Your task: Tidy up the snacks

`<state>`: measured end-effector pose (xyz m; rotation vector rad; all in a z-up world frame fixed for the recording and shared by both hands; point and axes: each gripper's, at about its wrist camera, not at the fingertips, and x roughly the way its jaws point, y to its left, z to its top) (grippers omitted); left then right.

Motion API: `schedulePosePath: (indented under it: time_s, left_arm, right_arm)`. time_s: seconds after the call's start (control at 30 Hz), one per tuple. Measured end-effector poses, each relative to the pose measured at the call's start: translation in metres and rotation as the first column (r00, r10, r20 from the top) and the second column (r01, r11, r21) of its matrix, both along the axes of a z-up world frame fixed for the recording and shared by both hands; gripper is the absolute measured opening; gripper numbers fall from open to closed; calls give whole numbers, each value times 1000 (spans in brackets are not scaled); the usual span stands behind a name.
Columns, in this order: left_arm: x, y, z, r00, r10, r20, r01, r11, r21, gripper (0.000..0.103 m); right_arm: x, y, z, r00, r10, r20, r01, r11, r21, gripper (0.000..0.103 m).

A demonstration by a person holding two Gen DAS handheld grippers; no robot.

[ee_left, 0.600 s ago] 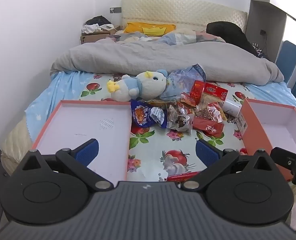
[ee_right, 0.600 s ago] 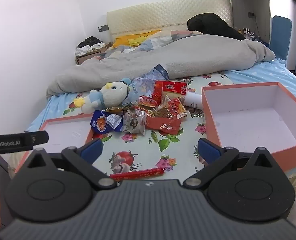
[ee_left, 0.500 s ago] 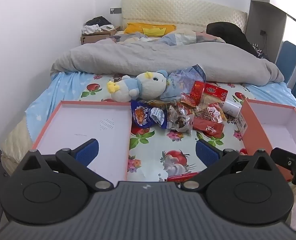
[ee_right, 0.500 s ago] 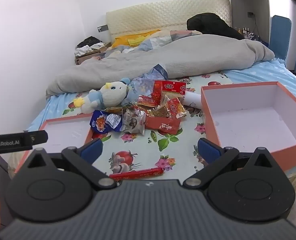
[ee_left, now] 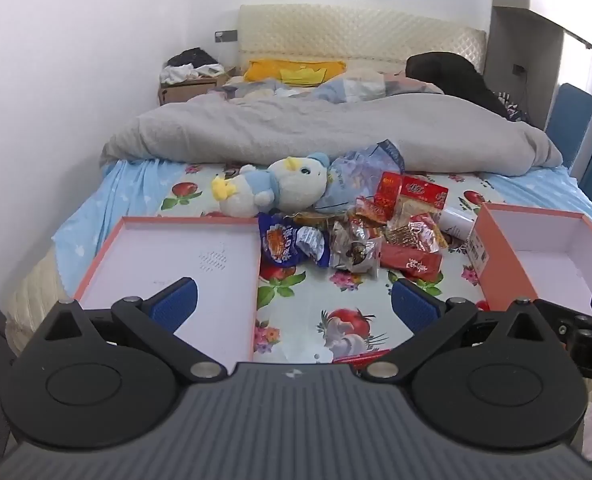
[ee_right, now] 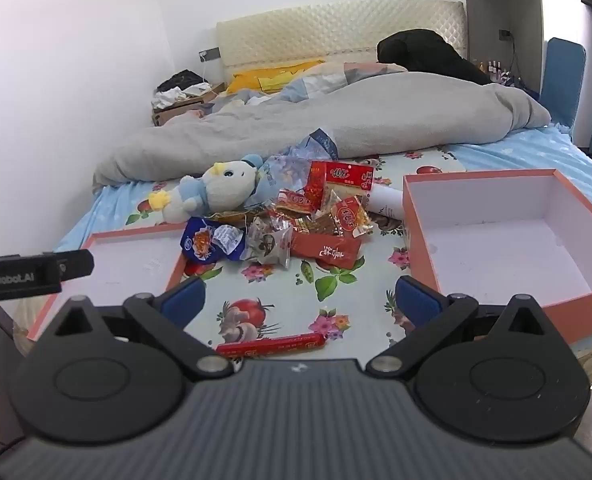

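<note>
A heap of snack packets (ee_left: 360, 236) (ee_right: 296, 232) lies on the flowered bedsheet between two orange boxes: a shallow lid (ee_left: 167, 264) (ee_right: 135, 256) on the left and a deeper box (ee_left: 544, 248) (ee_right: 504, 240) on the right. A blue packet (ee_left: 287, 244) (ee_right: 211, 242) sits at the heap's left edge. One red sausage stick (ee_right: 271, 346) (ee_left: 360, 358) lies alone near the bed's front edge. My left gripper (ee_left: 293, 300) is open above the lid's right edge, holding nothing. My right gripper (ee_right: 300, 296) is open above the sheet just behind the sausage stick, also holding nothing.
A blue-and-white plush toy (ee_left: 271, 190) (ee_right: 211, 188) lies behind the heap beside a crumpled plastic bag (ee_left: 360, 172). A white tube (ee_right: 384, 200) rests against the right box. A grey duvet (ee_left: 328, 136) covers the far half of the bed. A wall runs along the left.
Both views have drifted slightly toward the bed. Nothing on the sheet has moved and both grippers stay open.
</note>
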<state>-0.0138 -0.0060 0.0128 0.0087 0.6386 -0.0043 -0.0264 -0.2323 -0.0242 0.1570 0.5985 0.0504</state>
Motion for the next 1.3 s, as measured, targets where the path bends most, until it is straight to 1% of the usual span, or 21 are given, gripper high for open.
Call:
schedulePosePath:
  time_s: [0.07,0.17,0.5,0.7,0.77,0.93,1.07,1.13,1.2,1.3]
  left_arm:
    - [-1,0,1,1000,-5,3,5,1000,-12,103]
    - [-1,-5,-1,1000,-12,7,12,1000,5,103]
    - [4,-7,-11,999,-22,-31,22,1000,-17,103]
    - [2,-11,-9,999,-31,-9,31,999,-21,103]
    - [0,-12,-9,1000,-29,1,29,999,-14,103]
    - [3,-12,-15,999,-41,-15,41,999,-7,103]
    - [5,-11,-20,999,-37,-14,36,999,-22,103]
    - [8,-11,-25,999,-34,-25,33,999,-36,103]
    - [13,-14,-28,998,-42,-40,40,998,-44,103]
    - [18,-20,-31,998,-56,-41,54,998,-45,103]
  right_arm:
    - [-1,-1,0,1000,-9,3,9,1000,0,103]
    - [-2,-2,-1,1000,-16,4,16,1000,1,103]
    - [-1,-3,0,1000,-16,-6,16,1000,-6,103]
    - [-3,-10,1,999,-39,7,39,999,6,103]
    - [-3,-13,-1,999,-51,0,51,998,27,103]
    - [-2,-14,-3,999,-48,-10,48,998,34,103]
    - [0,-16,-10,999,-45,-21,45,998,33,103]
    - [0,-19,-14,998,-45,-38,46,998,37,103]
    - [1,-22,-16,998,-50,-42,52,998,39,103]
    - [1,-27,-17,997,-65,-43,67,997,39,103]
